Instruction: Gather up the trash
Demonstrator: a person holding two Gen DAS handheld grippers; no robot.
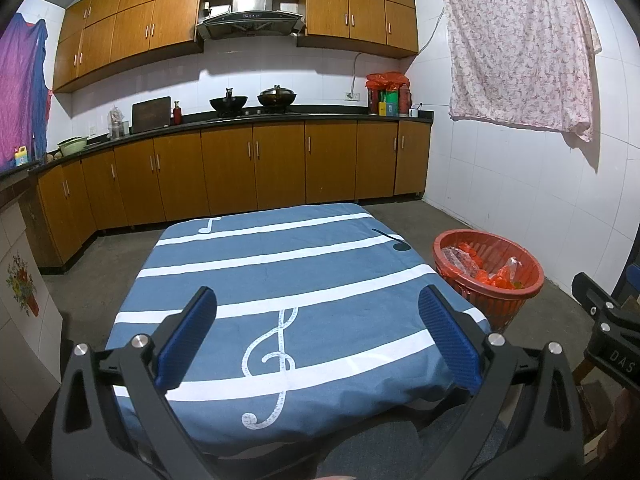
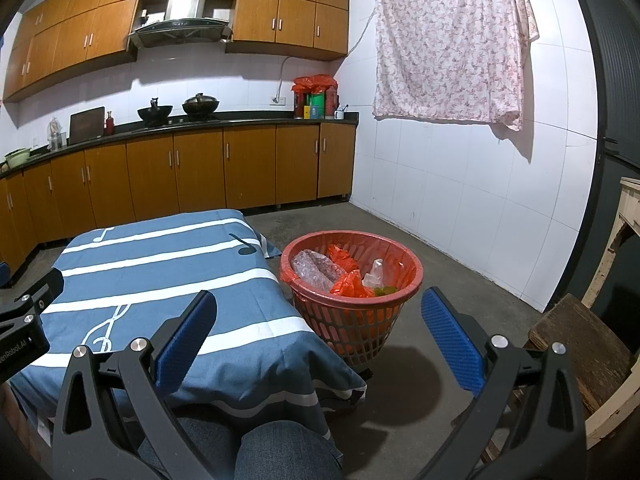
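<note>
A red plastic basket stands on the floor just right of the table and holds bubble wrap, orange bags and clear plastic. The left wrist view shows the same basket at the table's right side. The table wears a blue cloth with white stripes and music notes; no trash lies on it. My left gripper is open above the table's near half, nothing between its blue pads. My right gripper is open too, held over the table's right corner and the basket's near rim.
Brown kitchen cabinets and a dark counter with woks line the far wall. A floral cloth hangs on the white tiled wall. A worn wooden stool stands at the right. A person's knee in jeans is below. Bare concrete floor surrounds the table.
</note>
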